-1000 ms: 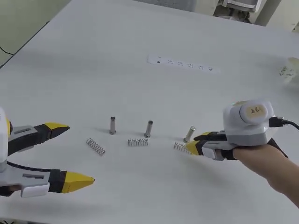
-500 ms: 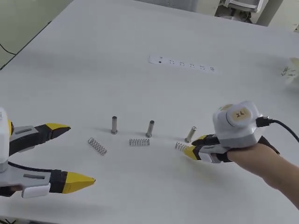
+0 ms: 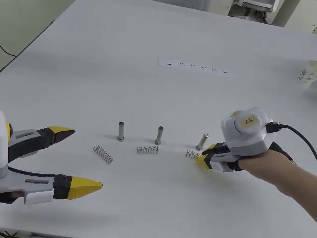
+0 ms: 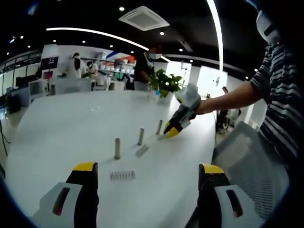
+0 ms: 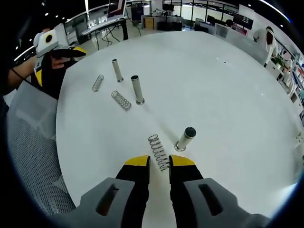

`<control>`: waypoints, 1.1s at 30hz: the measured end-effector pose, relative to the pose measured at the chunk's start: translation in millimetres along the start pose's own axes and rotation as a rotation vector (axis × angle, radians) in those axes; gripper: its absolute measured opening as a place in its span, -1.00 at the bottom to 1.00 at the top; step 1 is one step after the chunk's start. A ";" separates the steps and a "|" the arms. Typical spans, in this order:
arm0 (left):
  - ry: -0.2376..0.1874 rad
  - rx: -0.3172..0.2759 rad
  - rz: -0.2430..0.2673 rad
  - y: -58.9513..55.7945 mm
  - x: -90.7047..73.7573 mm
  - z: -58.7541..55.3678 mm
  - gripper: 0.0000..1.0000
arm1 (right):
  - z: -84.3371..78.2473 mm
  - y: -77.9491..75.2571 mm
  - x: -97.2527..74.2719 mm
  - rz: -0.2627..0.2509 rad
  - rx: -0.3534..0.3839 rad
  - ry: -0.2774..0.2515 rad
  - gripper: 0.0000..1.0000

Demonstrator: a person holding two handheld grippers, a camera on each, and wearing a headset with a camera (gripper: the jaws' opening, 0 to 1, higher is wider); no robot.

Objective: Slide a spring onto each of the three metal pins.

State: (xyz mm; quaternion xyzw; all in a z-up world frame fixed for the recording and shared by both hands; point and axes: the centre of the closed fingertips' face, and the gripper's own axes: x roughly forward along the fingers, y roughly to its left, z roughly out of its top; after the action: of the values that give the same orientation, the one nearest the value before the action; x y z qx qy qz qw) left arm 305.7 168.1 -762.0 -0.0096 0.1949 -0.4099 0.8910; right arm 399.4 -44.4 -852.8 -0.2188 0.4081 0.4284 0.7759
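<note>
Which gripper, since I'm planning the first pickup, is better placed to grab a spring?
Right. The right gripper has its jaws astride the end of the spring lying beside the rightmost pin. The left gripper hovers wide open, short of the middle spring and left spring.

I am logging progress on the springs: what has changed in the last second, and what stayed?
The right gripper edged left toward the rightmost spring and rolled; its jaws now flank the spring's near end, pinching or not I cannot tell. The left gripper stayed open in place. The three pins and the other two springs are unmoved.
</note>
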 end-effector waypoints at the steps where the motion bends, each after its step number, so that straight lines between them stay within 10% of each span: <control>1: 0.003 -0.001 0.001 0.2 -0.1 -0.7 0.67 | -0.2 0.6 0.2 0.001 -0.002 0.002 -0.73; 33: 0.022 -0.007 -0.048 -7.9 7.6 0.9 0.55 | 5.1 15.1 -14.1 0.055 -0.169 0.003 -0.84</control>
State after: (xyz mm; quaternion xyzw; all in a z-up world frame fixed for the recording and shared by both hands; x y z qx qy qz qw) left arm 304.7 157.2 -762.3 -0.0127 0.2058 -0.4307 0.8786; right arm 384.7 -39.6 -838.2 -0.2729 0.3774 0.4822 0.7420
